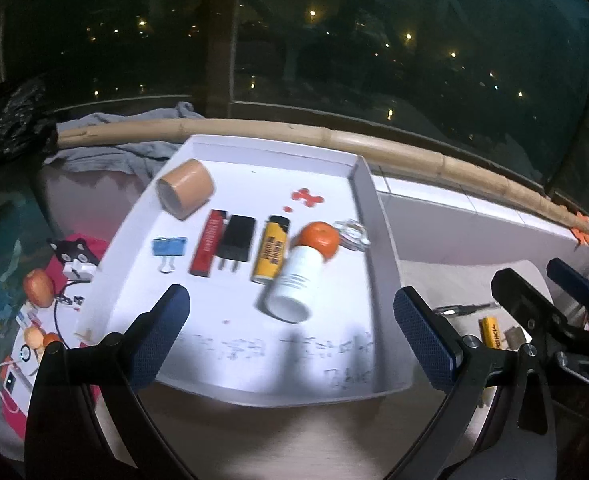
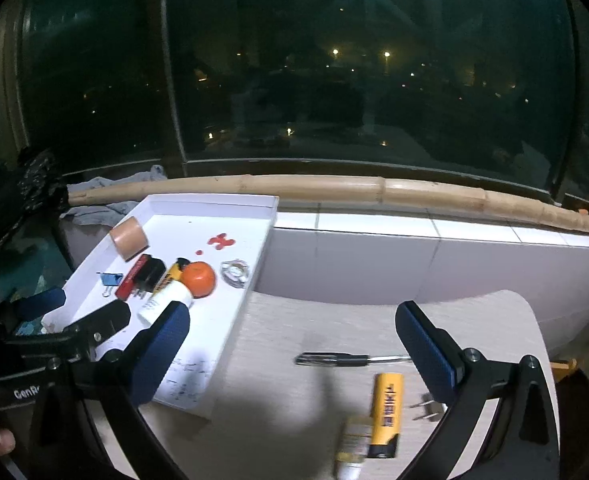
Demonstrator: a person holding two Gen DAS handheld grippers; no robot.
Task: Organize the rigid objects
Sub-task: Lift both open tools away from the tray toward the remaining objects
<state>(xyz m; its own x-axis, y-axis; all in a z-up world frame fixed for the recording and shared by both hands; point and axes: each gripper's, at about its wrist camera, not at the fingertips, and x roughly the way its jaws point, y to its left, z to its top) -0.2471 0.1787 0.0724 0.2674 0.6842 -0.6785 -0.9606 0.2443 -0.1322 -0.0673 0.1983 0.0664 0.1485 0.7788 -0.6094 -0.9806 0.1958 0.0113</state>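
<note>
A white tray (image 1: 364, 216) holds a tan tape roll (image 1: 185, 188), a blue binder clip (image 1: 169, 249), a red lighter (image 1: 208, 243), a black charger plug (image 1: 235, 242), a yellow lighter (image 1: 271, 249), a white bottle with an orange cap (image 1: 299, 276) and a clear ring-shaped piece (image 1: 351, 233). My left gripper (image 1: 290, 334) is open and empty above the tray's near end. My right gripper (image 2: 292, 354) is open and empty over the table, above a black pen (image 2: 334, 359), a yellow lighter (image 2: 386, 414), a small bottle (image 2: 354, 446) and a plug (image 2: 428, 404).
A bamboo pole (image 2: 334, 188) runs along the white tiled ledge (image 2: 414, 256) under the dark window. Grey cloth (image 1: 106, 152) lies at the back left. Left of the tray are an apple (image 1: 37, 288), a cat-shaped item (image 1: 72, 254) and red packaging (image 1: 14, 384).
</note>
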